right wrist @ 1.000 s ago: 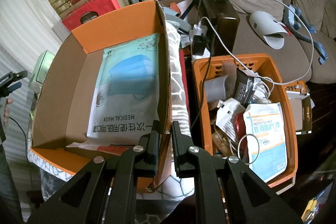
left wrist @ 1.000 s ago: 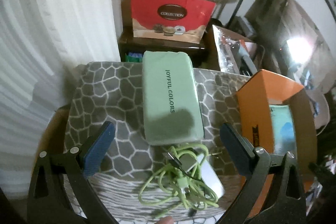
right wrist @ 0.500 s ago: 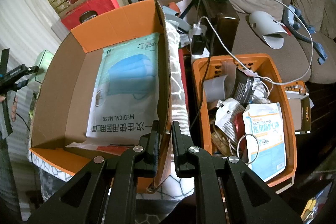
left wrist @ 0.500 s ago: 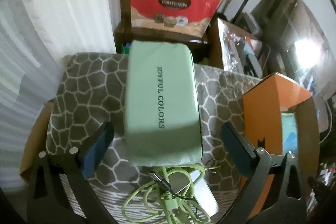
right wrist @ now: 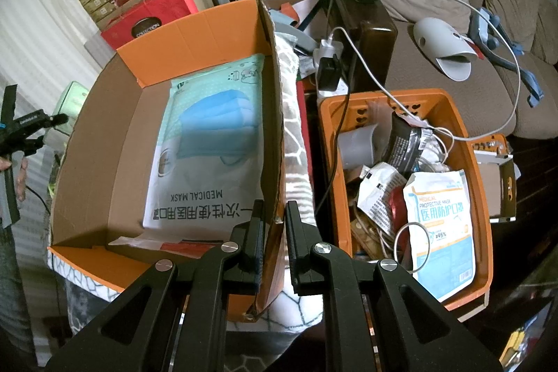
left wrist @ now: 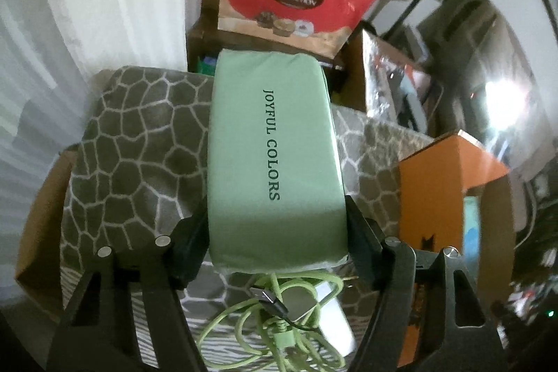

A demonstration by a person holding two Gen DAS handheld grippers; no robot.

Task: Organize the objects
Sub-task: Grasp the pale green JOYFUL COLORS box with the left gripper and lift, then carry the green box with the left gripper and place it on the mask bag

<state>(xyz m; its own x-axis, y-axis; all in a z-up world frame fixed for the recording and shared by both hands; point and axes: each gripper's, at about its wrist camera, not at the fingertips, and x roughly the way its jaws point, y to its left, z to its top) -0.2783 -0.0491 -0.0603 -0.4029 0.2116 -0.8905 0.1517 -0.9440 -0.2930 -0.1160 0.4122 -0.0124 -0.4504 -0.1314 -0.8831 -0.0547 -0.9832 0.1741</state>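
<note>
1. The left gripper (left wrist: 277,232) has its jaws clamped on the near end of the green pack (left wrist: 273,159), one pad on each long side, with "JOYFUL COLORS" running lengthwise on top.
2. That pack lies on the patterned cloth (left wrist: 139,142) covering the bench, its far end reaching the cloth's back edge.
3. Just below the pack's near edge, a tangle of green cable (left wrist: 279,330) sits on a silvery device (left wrist: 331,319), right between the gripper's arms, so it is tight there.
4. To the pack's left, a wide stretch of cloth is open; to its right, only a narrow strip before the orange cardboard box (left wrist: 439,190).
5. Over to the right gripper (right wrist: 275,239): jaws closed on the box's right wall (right wrist: 273,128), pinching the cardboard edge near the front corner.
6. Inside the box, a medical mask packet (right wrist: 209,156) lies flat against that right wall, with bare cardboard floor on its left.
7. Beside the box, past a strip of cloth, an orange basket (right wrist: 477,197) is crammed with packets and cables.
</note>
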